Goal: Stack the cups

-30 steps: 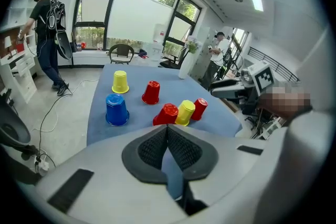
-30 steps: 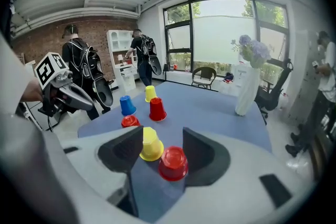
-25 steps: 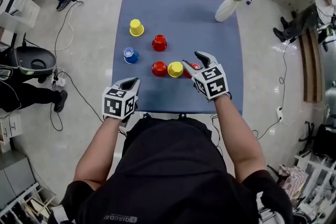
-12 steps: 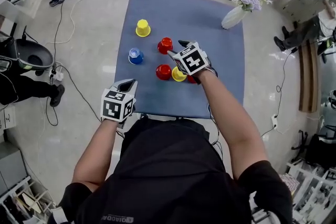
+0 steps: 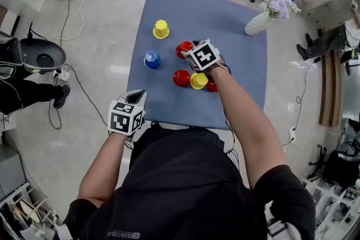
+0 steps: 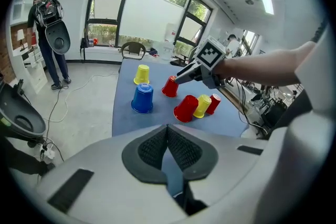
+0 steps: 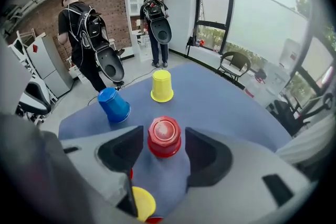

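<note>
**Head view:** six cups stand on the table, all upside down and none stacked. Farthest from the person is the far yellow cup, then the blue cup and the far red cup. Nearer the person is a tight row of the near red cup, the near yellow cup and the third red cup. The right gripper is over the far red cup. The left gripper hangs at the table's near edge, well apart from the cups.

**Left gripper view:** the jaws are pressed together with nothing between them, so this gripper is idle. The right gripper's tips sit at the far red cup's top.

**Right gripper view:** the jaws are apart and the far red cup stands between them. A gap shows on each side, so there is no grip yet. The blue and far yellow cups lie beyond, and the near yellow cup shows under one jaw.

**Progress:** this looks like the very start, with the first pick being lined up. Closing on the far red cup, lifting it and setting it on another cup all remain. So does stacking every other cup.
</note>
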A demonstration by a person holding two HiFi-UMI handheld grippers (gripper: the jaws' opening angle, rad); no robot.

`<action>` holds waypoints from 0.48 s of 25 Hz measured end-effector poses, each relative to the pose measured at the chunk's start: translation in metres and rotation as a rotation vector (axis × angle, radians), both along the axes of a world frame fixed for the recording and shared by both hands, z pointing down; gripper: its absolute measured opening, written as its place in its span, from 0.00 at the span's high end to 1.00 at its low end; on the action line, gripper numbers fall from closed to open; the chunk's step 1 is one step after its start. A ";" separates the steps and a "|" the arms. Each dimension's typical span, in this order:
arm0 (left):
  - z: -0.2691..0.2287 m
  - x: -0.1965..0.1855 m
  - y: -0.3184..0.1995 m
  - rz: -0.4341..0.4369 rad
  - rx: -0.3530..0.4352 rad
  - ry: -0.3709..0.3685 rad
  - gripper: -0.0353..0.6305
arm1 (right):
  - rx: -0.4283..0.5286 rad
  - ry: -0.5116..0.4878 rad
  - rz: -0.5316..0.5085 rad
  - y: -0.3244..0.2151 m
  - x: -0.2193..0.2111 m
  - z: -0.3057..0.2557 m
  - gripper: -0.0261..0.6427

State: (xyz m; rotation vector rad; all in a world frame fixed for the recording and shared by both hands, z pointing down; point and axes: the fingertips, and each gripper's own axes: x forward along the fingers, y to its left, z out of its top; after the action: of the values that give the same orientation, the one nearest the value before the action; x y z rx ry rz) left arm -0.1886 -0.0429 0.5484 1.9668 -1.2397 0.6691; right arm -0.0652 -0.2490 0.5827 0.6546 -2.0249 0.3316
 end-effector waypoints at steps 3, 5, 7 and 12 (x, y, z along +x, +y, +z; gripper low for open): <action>0.001 -0.004 0.002 -0.007 -0.003 0.001 0.94 | -0.009 0.021 -0.004 -0.001 -0.001 0.006 0.61; 0.000 -0.006 0.001 -0.010 -0.002 0.000 0.94 | -0.007 0.043 -0.009 -0.003 0.000 0.011 0.61; 0.000 -0.008 -0.001 -0.010 -0.001 0.000 0.94 | -0.007 0.061 -0.010 -0.005 0.000 0.015 0.61; 0.000 -0.011 0.001 -0.005 -0.006 0.000 0.94 | 0.005 0.062 -0.011 -0.004 0.001 0.016 0.63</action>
State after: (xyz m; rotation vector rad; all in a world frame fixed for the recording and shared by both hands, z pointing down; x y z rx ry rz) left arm -0.1998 -0.0416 0.5484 1.9580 -1.2410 0.6687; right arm -0.0644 -0.2530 0.5989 0.6493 -1.9701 0.2966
